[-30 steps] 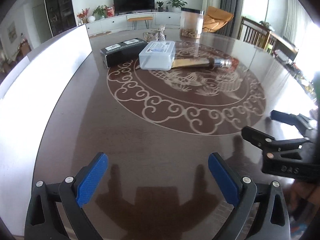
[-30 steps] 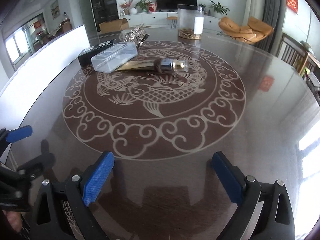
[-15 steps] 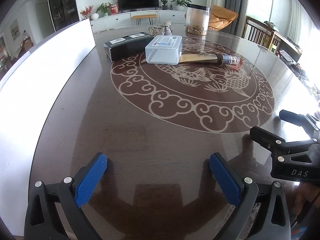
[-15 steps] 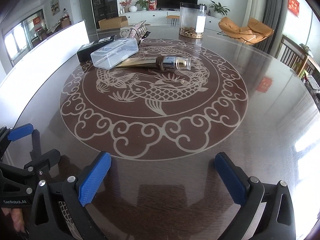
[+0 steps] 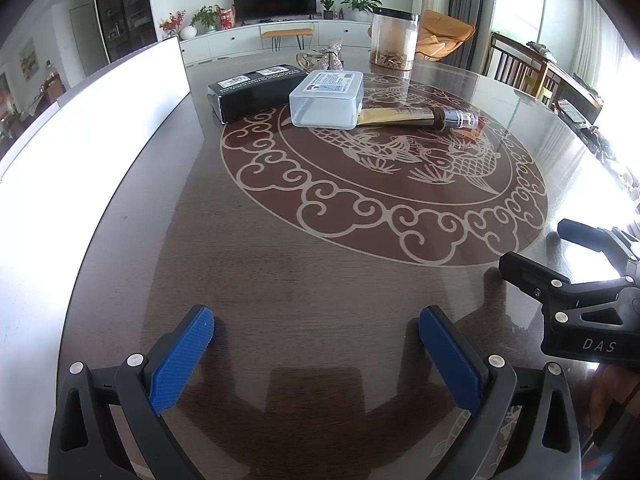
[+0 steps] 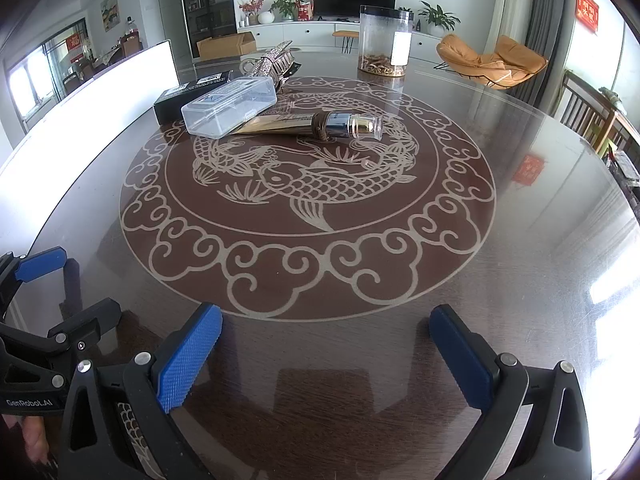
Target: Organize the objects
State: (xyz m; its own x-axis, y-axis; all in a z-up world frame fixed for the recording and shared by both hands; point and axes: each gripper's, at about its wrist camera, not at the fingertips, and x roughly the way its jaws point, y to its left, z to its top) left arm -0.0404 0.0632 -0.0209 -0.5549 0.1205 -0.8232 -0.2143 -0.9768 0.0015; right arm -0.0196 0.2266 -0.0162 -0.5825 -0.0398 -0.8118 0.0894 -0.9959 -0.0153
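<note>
A clear plastic box (image 5: 327, 99) (image 6: 230, 109) lies on the far side of the round table. A black box (image 5: 256, 91) (image 6: 192, 90) lies just left of it. A gold tube with a dark cap (image 5: 424, 115) (image 6: 320, 124) lies to its right, one end under the clear box. A silver sparkly item (image 5: 332, 55) (image 6: 274, 60) sits behind them. My left gripper (image 5: 316, 320) is open and empty near the table's front. My right gripper (image 6: 326, 316) is open and empty beside it, also low over the table.
A tall clear jar (image 5: 394, 38) (image 6: 384, 40) with brown bits stands at the far side. A white board (image 5: 92, 120) runs along the table's left edge. The dark table (image 5: 280, 264) has a fish pattern. Chairs stand at the right.
Both grippers have moved forward and tilted a little, so the objects look closer and larger. Both stay open and empty.
</note>
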